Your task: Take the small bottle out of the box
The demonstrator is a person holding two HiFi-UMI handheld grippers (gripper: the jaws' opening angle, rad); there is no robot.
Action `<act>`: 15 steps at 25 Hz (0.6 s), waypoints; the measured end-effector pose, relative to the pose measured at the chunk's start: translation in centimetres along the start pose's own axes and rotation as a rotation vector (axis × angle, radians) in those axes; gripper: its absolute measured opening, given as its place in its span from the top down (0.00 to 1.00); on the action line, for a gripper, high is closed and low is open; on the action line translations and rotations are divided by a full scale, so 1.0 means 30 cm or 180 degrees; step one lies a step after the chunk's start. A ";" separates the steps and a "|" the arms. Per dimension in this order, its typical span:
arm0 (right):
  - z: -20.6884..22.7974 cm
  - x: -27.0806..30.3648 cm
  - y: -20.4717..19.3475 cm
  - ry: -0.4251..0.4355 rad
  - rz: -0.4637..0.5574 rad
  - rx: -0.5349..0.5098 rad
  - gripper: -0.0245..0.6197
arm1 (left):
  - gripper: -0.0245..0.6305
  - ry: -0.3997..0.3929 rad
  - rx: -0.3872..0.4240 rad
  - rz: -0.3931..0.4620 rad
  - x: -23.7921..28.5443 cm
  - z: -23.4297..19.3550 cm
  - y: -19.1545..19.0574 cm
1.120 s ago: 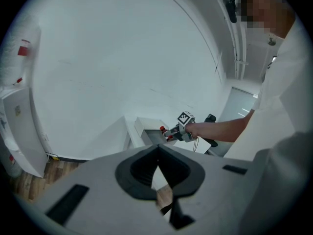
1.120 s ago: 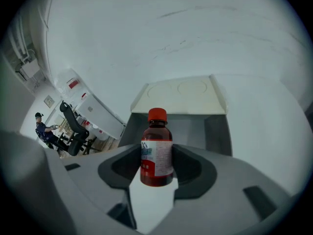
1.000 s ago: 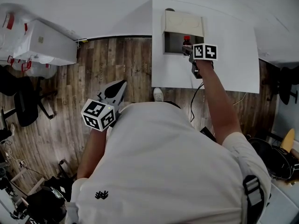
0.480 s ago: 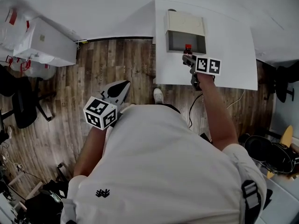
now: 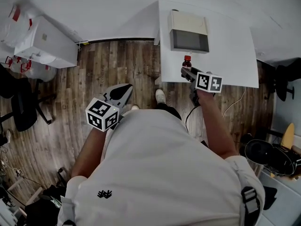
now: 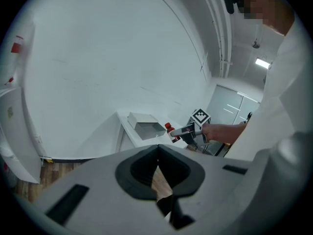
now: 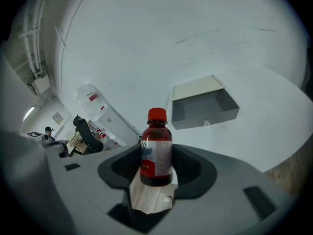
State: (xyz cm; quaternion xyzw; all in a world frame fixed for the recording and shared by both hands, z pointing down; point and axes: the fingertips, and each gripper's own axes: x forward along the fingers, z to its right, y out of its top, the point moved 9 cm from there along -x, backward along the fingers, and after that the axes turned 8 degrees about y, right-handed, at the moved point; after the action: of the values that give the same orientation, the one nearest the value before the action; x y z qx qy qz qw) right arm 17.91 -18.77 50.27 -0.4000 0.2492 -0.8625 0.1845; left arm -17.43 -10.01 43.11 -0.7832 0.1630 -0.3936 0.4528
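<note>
– Fingers of the right gripper: how do they stand?
– Fairly wide, and clamped on the small bottle from both sides, with the dark pads against its lower body. A crumpled white scrap sits just under it between the jaws (what it is I cannot tell).
– Which way does the bottle point?
– Red cap up, base down. Its long axis runs upright in the right gripper view. The left gripper view shows it close to upright too, leaning slightly. It holds dark red liquid, and its white label faces the camera.
– And the left gripper?
– Its tips are pressed together with nothing between them. Only a sliver of the wooden floor shows through the gap lower down. It hangs at the person's left side, over the floor, well apart from the table.
– Where is the bottle, then?
– Outside the box, over the white table, between the box's open front and the table's near edge. Whether its base touches the tabletop I cannot tell.
– And farther back?
– The box lies on the far part of the table, beige outside and grey inside, with its open side toward the person. Behind it stands a white wall.
</note>
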 end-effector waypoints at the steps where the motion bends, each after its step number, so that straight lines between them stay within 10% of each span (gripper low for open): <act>1: -0.023 -0.012 -0.026 0.0015 0.0016 -0.0002 0.64 | 0.95 -0.0024 0.0007 -0.0001 -0.009 0.003 -0.011; 15: -0.251 -0.160 -0.261 0.0260 0.0162 -0.0126 0.64 | 0.95 -0.0163 0.0087 0.0039 -0.071 0.013 -0.075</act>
State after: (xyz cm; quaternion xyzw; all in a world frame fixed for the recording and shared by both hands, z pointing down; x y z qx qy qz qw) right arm 14.03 -7.82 47.74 -0.3615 0.2836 -0.8680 0.1881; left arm -18.71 -7.26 43.90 -0.7858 0.1508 -0.3728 0.4700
